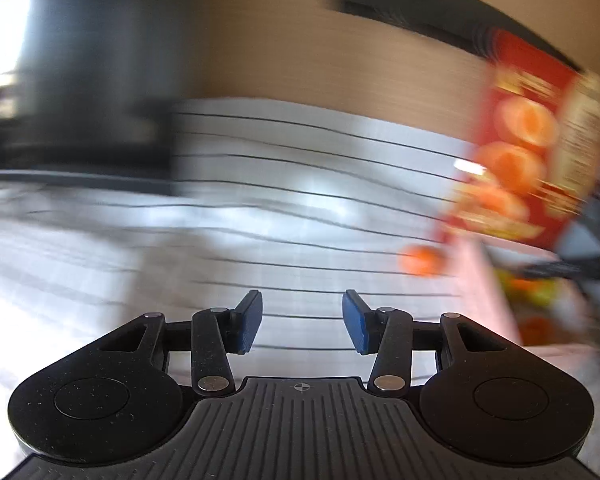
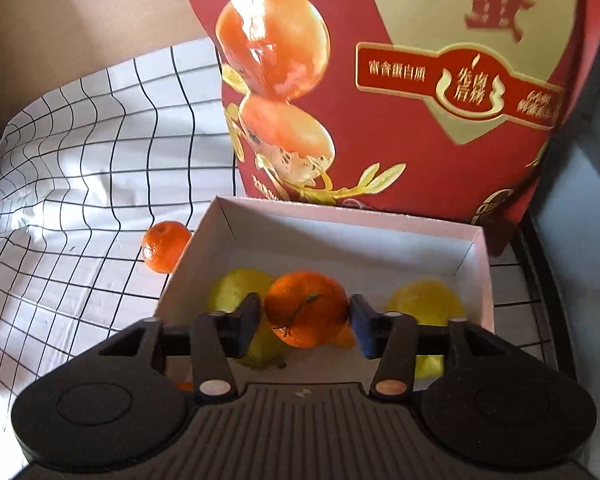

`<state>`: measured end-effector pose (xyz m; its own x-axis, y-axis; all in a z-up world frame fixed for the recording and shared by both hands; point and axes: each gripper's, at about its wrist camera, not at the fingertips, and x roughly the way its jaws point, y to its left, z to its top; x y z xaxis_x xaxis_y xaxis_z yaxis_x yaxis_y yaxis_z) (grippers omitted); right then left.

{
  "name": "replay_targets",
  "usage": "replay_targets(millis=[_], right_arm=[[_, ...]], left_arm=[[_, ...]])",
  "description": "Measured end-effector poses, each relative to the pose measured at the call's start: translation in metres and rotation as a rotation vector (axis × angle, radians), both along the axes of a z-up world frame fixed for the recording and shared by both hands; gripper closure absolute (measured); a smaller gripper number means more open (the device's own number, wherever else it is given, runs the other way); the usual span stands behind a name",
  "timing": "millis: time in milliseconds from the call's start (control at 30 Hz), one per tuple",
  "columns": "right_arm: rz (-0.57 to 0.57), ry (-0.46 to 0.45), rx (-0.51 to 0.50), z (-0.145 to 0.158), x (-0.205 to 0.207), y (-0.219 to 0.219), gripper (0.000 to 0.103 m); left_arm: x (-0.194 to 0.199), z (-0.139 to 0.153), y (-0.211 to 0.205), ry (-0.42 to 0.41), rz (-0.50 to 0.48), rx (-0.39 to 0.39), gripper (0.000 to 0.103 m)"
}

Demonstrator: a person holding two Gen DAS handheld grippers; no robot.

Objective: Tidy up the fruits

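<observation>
Right gripper [image 2: 305, 322] clamps a stemmed orange [image 2: 306, 308] directly above the open white box [image 2: 340, 216], where yellow fruits [image 2: 424, 300] lie. A second orange [image 2: 165, 246] sits on the gridded cloth [image 2: 80, 152], just left of the box, nearer the empty, open-jawed left gripper [image 1: 302, 322].

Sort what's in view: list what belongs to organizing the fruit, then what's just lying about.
Part of the job:
- held orange in the right gripper
- loose orange on the cloth
- white box
- yellow fruits
- left gripper, empty

Lying about:
- red carton
- checked cloth
</observation>
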<state>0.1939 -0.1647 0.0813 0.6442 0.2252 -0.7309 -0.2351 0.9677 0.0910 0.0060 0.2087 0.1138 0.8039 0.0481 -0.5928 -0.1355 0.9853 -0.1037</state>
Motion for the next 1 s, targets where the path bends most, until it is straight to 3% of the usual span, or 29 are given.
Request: replay_targets(millis=[133,233,333,500,733,833,1000], right_arm=[[0.015,-0.121,-0.049,0.017,-0.030,0.016,0.049],[0.070,-0.208,-0.084,0.029,-0.060,0.042,0.048],[0.163,-0.256,-0.047,0.039,-0.089,0.069,0.042],[0.383,-0.194,0.053,0.037,-0.126,0.145,0.040],[0.653,-0.104,0.136,0.023,-0.172,0.271,0.039],[0.718,-0.098,0.086,0.007,-0.179,0.325,0.039],[0.759,-0.120,-0.053,-0.025,-0.174,0.378,0.037]], left_arm=[[-0.031,-0.002,0.062,0.021,0.178,-0.044,0.054],[-0.047,-0.006,0.089,0.009,0.231,-0.101,0.054],[-0.060,-0.010,0.107,-0.006,0.269,-0.161,0.054],[-0.084,-0.009,0.126,-0.046,0.303,-0.193,0.054],[-0.112,-0.023,0.145,-0.043,0.325,-0.217,0.054],[-0.123,-0.032,0.152,-0.043,0.323,-0.254,0.054],[-0.138,-0.043,0.166,-0.032,0.317,-0.292,0.054]])
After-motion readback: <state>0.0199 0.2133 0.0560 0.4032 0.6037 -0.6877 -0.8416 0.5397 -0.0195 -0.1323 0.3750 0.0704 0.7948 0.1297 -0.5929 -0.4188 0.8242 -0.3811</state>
